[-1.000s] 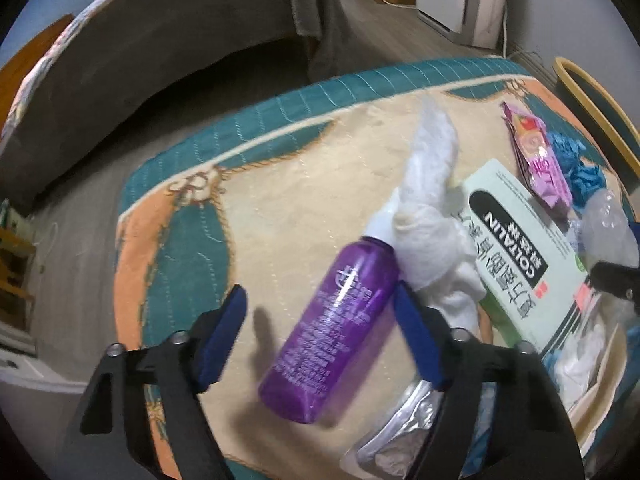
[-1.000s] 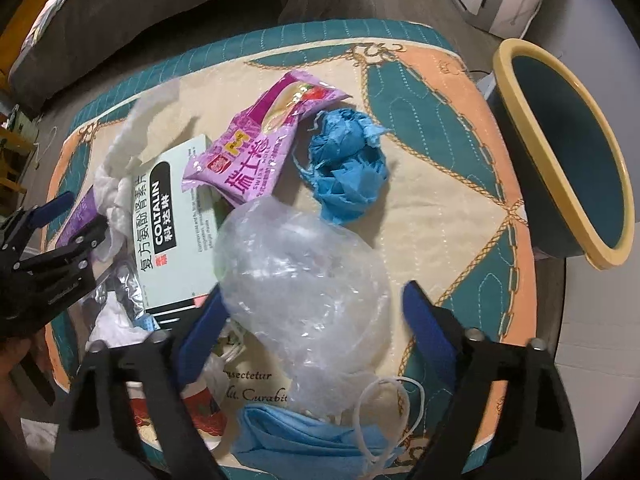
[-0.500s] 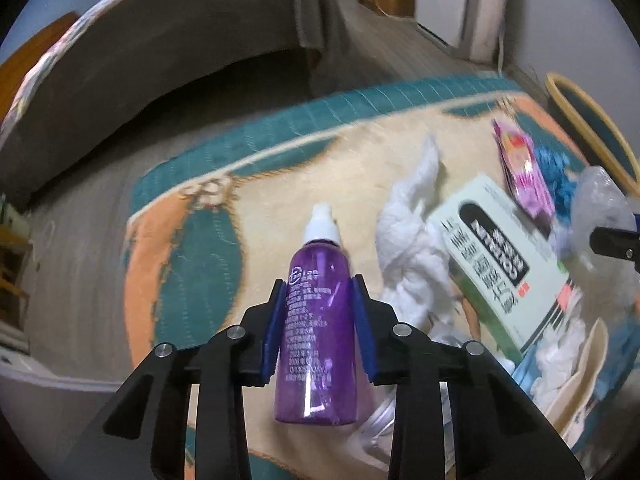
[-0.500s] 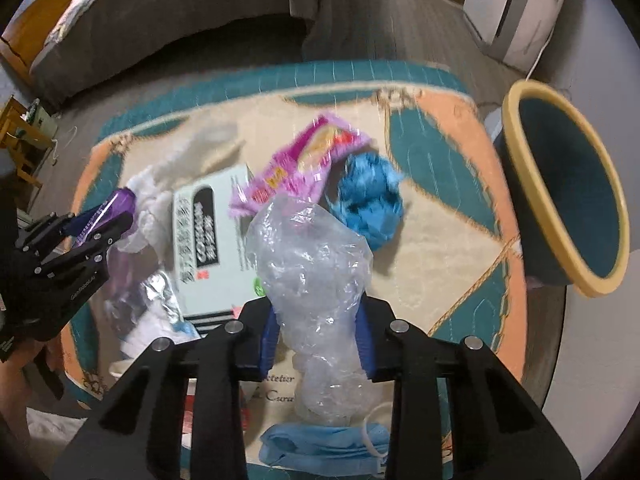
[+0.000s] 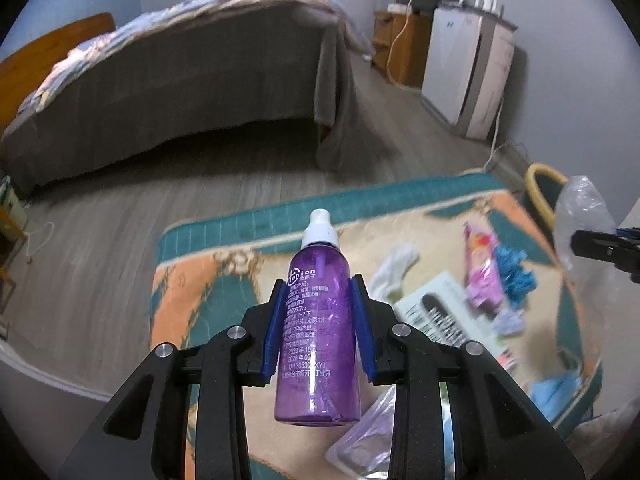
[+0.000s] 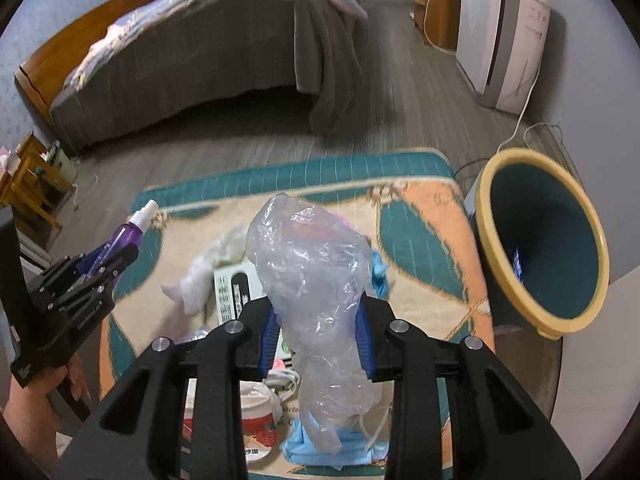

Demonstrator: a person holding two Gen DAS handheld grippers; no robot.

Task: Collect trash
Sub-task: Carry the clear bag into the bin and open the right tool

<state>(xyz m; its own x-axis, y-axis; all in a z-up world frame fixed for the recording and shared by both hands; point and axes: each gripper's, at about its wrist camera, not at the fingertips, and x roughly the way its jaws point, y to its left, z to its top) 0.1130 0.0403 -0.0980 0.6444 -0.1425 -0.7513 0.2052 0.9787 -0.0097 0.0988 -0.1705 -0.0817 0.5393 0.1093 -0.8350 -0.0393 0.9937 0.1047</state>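
A translucent purple plastic spray bottle with a white nozzle is gripped across its body by the left tongs, blue pads pressed to both sides. Its long axis runs along the fingers, nozzle pointing away from the camera and base nearest the lens, and it is held clear above the desk covered by a quilted teal, orange and cream cloth. A crumpled clear plastic bag is clamped by the right tongs, its bulk standing up beyond the pads and a thin tail hanging below them, also lifted off the desk.

Only in the right wrist view is the interior of the round teal bin with a yellow rim seen, standing just beside the desk's right edge, along with a blue face mask and a red-and-white tub at the near edge. The left wrist view alone shows a pink snack wrapper lying beside crumpled blue paper. A white-and-green medicine box and a white crumpled tissue lie on the cloth.
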